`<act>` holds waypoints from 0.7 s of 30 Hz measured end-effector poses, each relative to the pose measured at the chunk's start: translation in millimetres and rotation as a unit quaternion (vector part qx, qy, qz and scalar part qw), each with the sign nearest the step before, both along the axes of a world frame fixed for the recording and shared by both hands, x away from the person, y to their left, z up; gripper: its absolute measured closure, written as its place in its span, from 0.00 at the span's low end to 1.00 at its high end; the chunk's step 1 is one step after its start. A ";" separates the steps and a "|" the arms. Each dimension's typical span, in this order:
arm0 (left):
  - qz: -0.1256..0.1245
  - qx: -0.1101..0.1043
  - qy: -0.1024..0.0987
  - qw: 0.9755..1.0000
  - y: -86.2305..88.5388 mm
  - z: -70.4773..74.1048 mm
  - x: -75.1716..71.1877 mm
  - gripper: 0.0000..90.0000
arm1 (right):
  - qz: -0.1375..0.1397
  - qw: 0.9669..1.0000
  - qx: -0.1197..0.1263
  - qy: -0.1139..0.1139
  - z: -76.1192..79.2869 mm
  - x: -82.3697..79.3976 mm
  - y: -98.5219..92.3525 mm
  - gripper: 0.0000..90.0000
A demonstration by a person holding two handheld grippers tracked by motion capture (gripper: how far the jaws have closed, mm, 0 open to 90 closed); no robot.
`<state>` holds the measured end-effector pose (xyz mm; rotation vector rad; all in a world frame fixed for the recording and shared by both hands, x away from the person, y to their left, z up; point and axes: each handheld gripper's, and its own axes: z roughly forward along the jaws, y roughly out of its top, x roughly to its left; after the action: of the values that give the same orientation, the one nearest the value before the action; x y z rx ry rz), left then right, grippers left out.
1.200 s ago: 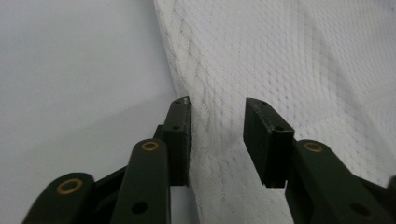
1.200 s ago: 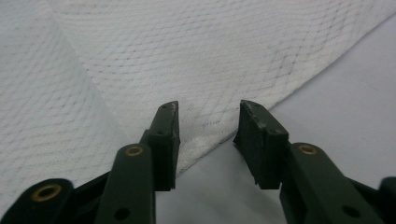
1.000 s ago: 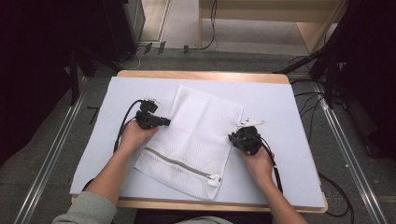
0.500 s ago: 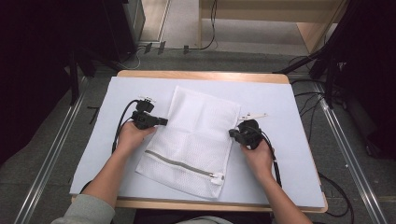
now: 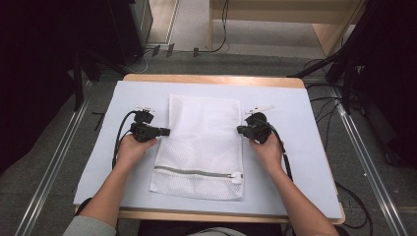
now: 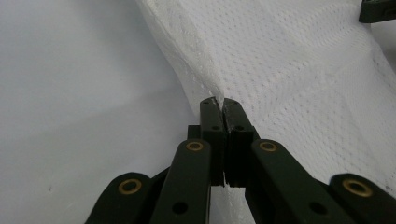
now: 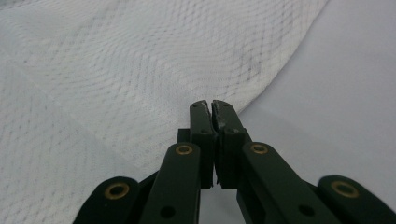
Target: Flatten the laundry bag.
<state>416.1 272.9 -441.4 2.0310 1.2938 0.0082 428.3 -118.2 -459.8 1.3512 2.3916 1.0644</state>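
White mesh laundry bag [image 5: 204,145] flat on a pale sheet [image 5: 305,147] covering a wooden-edged table [image 5: 211,78], long axis running away from the person, grey zipper [image 5: 196,172] across the near end with its white pull at the right. Left gripper [image 5: 164,131] held in the left hand [image 5: 132,150] at the bag's left edge, about midway along its length; jaws pressed together on the hem in the left gripper view [image 6: 219,105], a ridge of mesh [image 6: 299,70] lifted and puckered where the fabric enters the tips. Right gripper [image 5: 239,130] held in the right hand [image 5: 268,150] at the bag's right edge, roughly level with the left one; jaws likewise closed in the right gripper view [image 7: 209,107], tips meeting the rim of the mesh [image 7: 140,74], a thin sliver of white fabric caught between them. Black cable [image 5: 119,140] looping from the left gripper back along the forearm; a second cable [image 5: 284,152] trailing from the right gripper toward the near table edge. Grey floor with metal rails [image 5: 54,162] on both sides of the table, loose cables [image 5: 344,191] at right.
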 end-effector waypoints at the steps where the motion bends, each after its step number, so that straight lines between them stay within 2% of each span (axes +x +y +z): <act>1: 0.004 -0.002 -0.002 1.000 0.6 -0.1 -0.4 1.00 | -0.001 1.000 0.000 0.000 -0.7 2.7 1.1 0.99; 4: 0.013 -0.004 -0.008 1.000 4.0 -0.1 0.2 1.00 | -0.005 1.000 0.010 0.004 -1.3 7.6 1.5 0.99; 7: 0.017 -0.005 -0.006 1.000 6.9 -1.2 5.7 1.00 | -0.005 1.000 0.021 0.009 -3.1 8.3 1.0 0.99; 11: 0.018 0.002 0.000 1.000 8.2 -5.2 8.1 0.99 | -0.003 1.000 0.019 0.006 -4.0 8.1 1.9 0.98; 13: 0.022 0.003 0.004 1.000 9.8 -5.3 8.1 0.92 | -0.002 1.000 0.022 0.001 -3.0 7.7 2.1 0.93; 15: 0.023 -0.002 0.006 1.000 12.2 -5.0 8.1 0.84 | -0.003 1.000 0.027 -0.005 -0.9 7.3 1.2 0.84; 21: 0.015 0.006 -0.009 1.000 13.0 2.1 3.5 0.71 | -0.005 0.999 0.044 -0.004 8.5 0.6 -4.4 0.82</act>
<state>419.6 285.9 -439.3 2.0179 1.3168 0.0479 428.9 -122.6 -451.2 1.3826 2.3548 1.1837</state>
